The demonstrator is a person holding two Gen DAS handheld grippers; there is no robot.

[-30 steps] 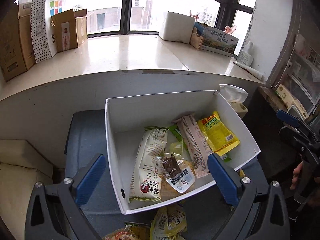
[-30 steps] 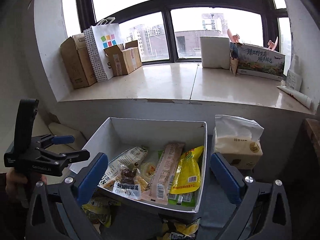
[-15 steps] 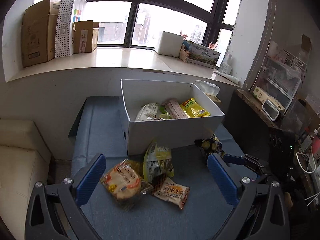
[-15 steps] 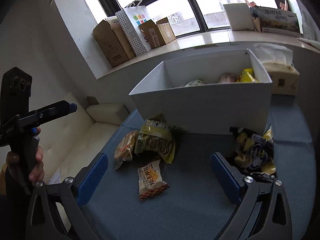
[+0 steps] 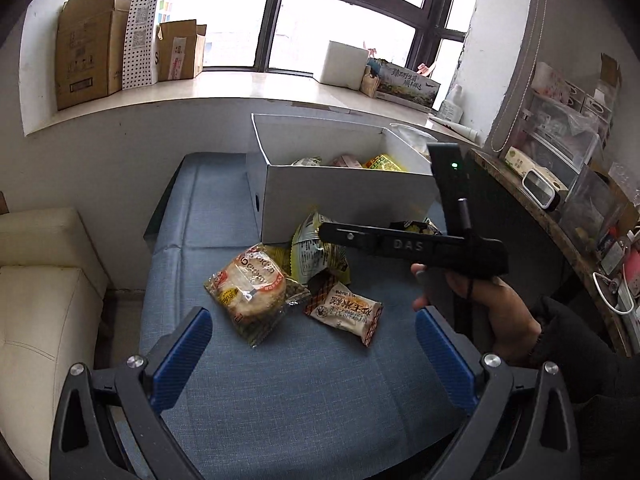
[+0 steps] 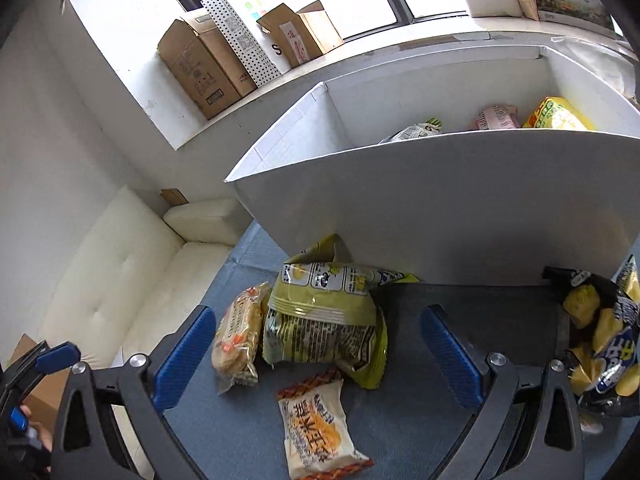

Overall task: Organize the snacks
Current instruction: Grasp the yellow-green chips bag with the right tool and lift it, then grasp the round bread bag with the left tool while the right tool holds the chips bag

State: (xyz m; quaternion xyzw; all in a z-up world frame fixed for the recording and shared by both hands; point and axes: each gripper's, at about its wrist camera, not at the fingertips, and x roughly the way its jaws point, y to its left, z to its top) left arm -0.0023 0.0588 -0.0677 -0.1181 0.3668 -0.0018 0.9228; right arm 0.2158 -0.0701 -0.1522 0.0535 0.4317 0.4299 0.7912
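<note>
A white box stands on a blue cushion and holds several snack packs, among them a yellow one. Loose snacks lie in front of it: a round cracker pack, a yellow-green bag, a small white-and-orange packet and a black-and-yellow chip bag. My left gripper is open above the cushion, just short of the cracker pack. My right gripper is open, low over the yellow-green bag and the small packet, with nothing between its fingers.
A hand holds the right gripper's body. A cream sofa sits to the left of the cushion. Cardboard boxes stand on the windowsill. A dark shelf with clutter is at the right.
Both grippers have drawn back from over the box and come down toward the loose snacks. The right gripper now reaches across the left wrist view.
</note>
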